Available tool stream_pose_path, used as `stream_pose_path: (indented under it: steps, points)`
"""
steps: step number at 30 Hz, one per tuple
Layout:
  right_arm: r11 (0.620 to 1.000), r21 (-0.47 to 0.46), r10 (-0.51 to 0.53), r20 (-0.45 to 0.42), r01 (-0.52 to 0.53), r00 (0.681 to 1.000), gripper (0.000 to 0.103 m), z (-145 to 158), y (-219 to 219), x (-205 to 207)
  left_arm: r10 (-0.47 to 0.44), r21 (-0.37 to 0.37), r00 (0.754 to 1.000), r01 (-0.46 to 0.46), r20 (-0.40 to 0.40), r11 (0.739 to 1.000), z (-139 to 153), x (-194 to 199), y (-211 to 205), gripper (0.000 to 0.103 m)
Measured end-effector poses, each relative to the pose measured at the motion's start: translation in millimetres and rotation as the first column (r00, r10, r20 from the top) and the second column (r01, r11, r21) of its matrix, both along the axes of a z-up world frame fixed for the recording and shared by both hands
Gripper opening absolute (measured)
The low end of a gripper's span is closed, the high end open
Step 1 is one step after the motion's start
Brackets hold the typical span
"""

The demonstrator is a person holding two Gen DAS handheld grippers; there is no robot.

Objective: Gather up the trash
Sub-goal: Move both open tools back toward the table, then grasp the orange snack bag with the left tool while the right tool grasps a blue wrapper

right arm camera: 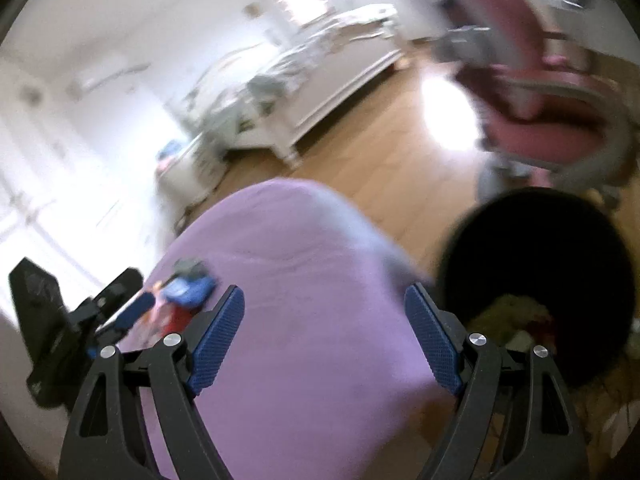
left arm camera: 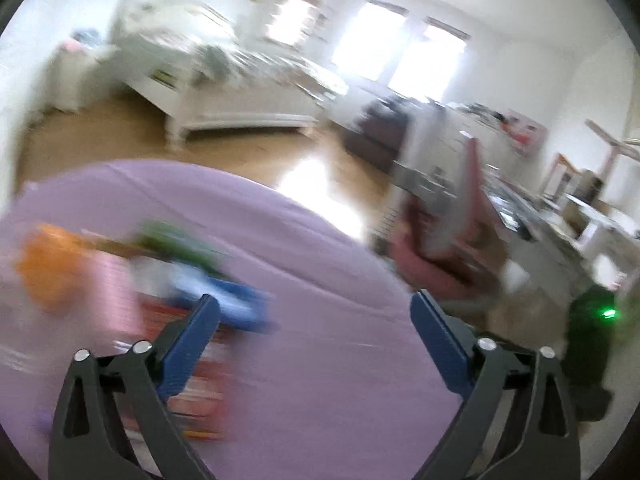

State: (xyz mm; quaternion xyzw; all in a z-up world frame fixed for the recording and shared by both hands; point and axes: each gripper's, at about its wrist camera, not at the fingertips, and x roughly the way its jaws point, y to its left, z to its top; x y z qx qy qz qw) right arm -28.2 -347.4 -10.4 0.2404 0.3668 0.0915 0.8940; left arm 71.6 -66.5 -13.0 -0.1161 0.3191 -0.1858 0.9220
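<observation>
On the left of the purple bed (left arm camera: 320, 280), a blurred heap of trash (left arm camera: 168, 292) lies on the cover: something orange, a green piece, a blue-and-white wrapper and a red packet, close together and partly under the left finger of the left gripper (left arm camera: 314, 312). The jaws of this gripper stand wide open and nothing is between them; only bare purple cover shows in the gap. In the right wrist view the same heap (right arm camera: 182, 296) is seen small, just beside the left gripper (right arm camera: 120, 312).

In the middle, the right gripper (right arm camera: 324, 304) is also open and empty above the bed.

At the right, a black bin (right arm camera: 536, 264) stands on the wooden floor, close to the bed edge, with some yellowish and red rubbish already at its bottom. A pink chair (right arm camera: 540, 120) is behind it.

The step in hand seems to be going back for the next piece. To do it well, the person should slow down, since both views are smeared, choose one single item at the edge of the heap, bring the open jaws on both sides of it, and avoid pinching the cover.
</observation>
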Motion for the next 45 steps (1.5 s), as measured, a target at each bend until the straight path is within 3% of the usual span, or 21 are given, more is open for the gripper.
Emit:
stream_pose_path:
  steps: [3, 7, 9, 12, 18, 19, 20, 21, 25, 27, 33, 39, 45]
  points:
    - [0.993, 0.015, 0.118, -0.030, -0.117, 0.993, 0.082, 8.6, 47.3, 25.7, 0.129, 0.103, 0.991, -0.132, 0.041, 0.986, 1.5, 5.5, 49.3, 0.097]
    - [0.976, 0.057, 0.214, -0.102, -0.209, 0.971, 0.082, 8.3, 104.3, 64.3, 0.199, 0.208, 0.980, -0.198, 0.016, 0.958, -8.5, 25.5, 97.1, 0.097]
    - [0.970, 0.069, 0.243, -0.147, -0.235, 0.959, 0.087, 2.8, 131.1, 83.5, 0.196, 0.238, 0.980, -0.183, -0.029, 0.954, -17.8, 40.0, 114.8, 0.097]
    - [0.967, 0.066, 0.255, -0.200, -0.247, 0.946, 0.088, -4.0, 166.3, 110.1, 0.179, 0.275, 0.981, -0.153, -0.073, 0.949, -30.9, 59.6, 129.4, 0.097]
    - [0.975, -0.057, 0.189, -0.280, -0.213, 0.941, 0.088, -18.8, 201.7, 138.1, 0.097, 0.316, 0.989, -0.056, -0.115, 0.947, -43.3, 75.7, 124.2, 0.097]
    - [0.976, -0.068, 0.179, -0.277, -0.205, 0.944, 0.089, -20.2, 203.6, 140.7, 0.085, 0.315, 0.989, -0.044, -0.118, 0.948, -43.3, 77.8, 122.5, 0.091]
    - [0.976, -0.081, 0.173, -0.272, -0.202, 0.947, 0.088, -20.4, 205.5, 142.2, 0.075, 0.311, 0.990, -0.034, -0.123, 0.950, -43.1, 77.7, 121.3, 0.074]
    - [0.976, -0.100, 0.162, -0.273, -0.195, 0.948, 0.082, -20.7, 207.6, 143.9, 0.066, 0.307, 0.989, -0.021, -0.135, 0.952, -45.0, 78.2, 120.7, 0.067]
    - [0.977, -0.098, 0.159, -0.266, -0.191, 0.951, 0.069, -20.2, 203.8, 141.8, 0.051, 0.276, 0.989, -0.010, -0.139, 0.961, -44.7, 72.0, 126.1, 0.058]
    - [0.978, -0.080, 0.168, -0.240, -0.191, 0.956, 0.050, -16.7, 195.6, 136.5, 0.053, 0.257, 0.990, -0.018, -0.130, 0.966, -43.8, 65.8, 130.1, 0.056]
    - [0.982, -0.043, 0.176, -0.177, -0.186, 0.968, 0.040, -2.0, 181.1, 118.1, 0.054, 0.210, 0.996, -0.037, -0.077, 0.977, -35.5, 43.1, 132.8, 0.045]
    - [0.982, 0.023, 0.188, -0.096, -0.187, 0.977, 0.038, 12.0, 158.9, 92.3, 0.041, 0.132, 0.999, -0.039, -0.008, 0.990, -11.2, 7.2, 123.6, 0.043]
    - [0.983, 0.061, 0.173, -0.019, -0.171, 0.985, 0.038, 33.0, 132.3, 68.4, -0.036, 0.093, 0.997, 0.030, 0.065, 0.995, 14.7, -24.0, 88.7, 0.043]
